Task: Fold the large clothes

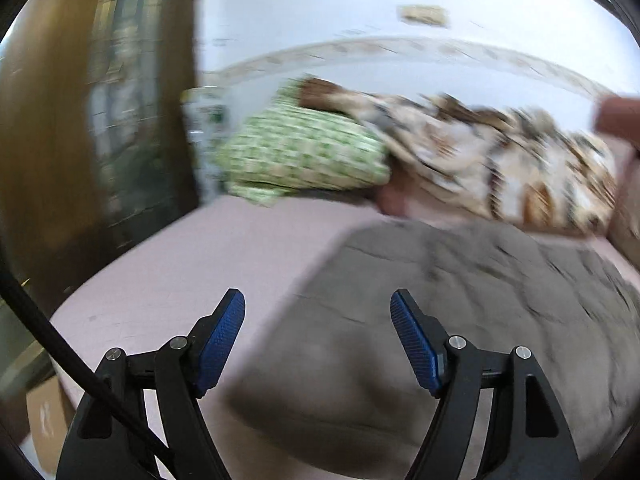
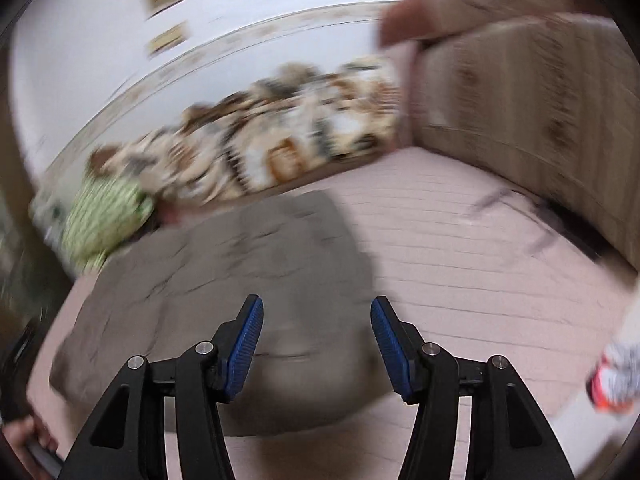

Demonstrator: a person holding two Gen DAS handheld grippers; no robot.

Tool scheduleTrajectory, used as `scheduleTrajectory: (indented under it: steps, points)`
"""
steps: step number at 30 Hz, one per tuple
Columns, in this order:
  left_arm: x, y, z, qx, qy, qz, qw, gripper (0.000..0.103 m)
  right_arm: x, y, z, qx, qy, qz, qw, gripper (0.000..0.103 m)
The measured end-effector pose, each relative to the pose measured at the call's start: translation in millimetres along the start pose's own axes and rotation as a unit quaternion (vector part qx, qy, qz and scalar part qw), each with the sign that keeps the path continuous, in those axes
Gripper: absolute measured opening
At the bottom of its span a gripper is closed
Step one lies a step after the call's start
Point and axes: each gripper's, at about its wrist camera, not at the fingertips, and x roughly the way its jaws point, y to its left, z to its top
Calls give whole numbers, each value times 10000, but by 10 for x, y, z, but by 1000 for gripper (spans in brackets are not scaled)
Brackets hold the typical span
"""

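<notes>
A grey garment (image 1: 460, 320) lies folded flat on the pink bed sheet (image 1: 168, 272); the right wrist view shows the same garment (image 2: 240, 280) as a rough rectangle. My left gripper (image 1: 318, 300) hovers above the garment's near left corner, open, with nothing between its blue pads. Over the garment's near right edge hangs my right gripper (image 2: 317, 306), also open and empty. Both views are blurred by motion.
A green patterned pillow (image 1: 304, 156) and a brown-and-cream patterned quilt (image 1: 500, 160) lie along the far side of the bed. A wooden wardrobe (image 1: 80, 120) stands at the left. A padded headboard (image 2: 540, 120) rises at the right. A person's hand (image 2: 28, 436) shows at bottom left.
</notes>
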Motion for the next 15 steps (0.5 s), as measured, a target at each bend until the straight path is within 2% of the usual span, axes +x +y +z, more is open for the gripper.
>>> scheduleTrajectory:
  steps: [4,7,9,12,15]
  points:
    - [160,-401,-144,467,346,-437,9974,75,280,391,-80,-595,201,223,9978,61]
    - [329,-525,-270,669,633,-481,9946,75,420,472,-142,-675,297,254,9970,61]
    - [399,-524,-332,630,681,-486,9945,80,549,506,-154,-712,394,151,9966,61]
    - [488,-493,-369,512,836,-575,9935,82,703,454,-195,-576,588,170,9965,64]
    - [518,-519,-442,585,721,-539,9942,84,814,429,-269,-618,798,101,9948,67]
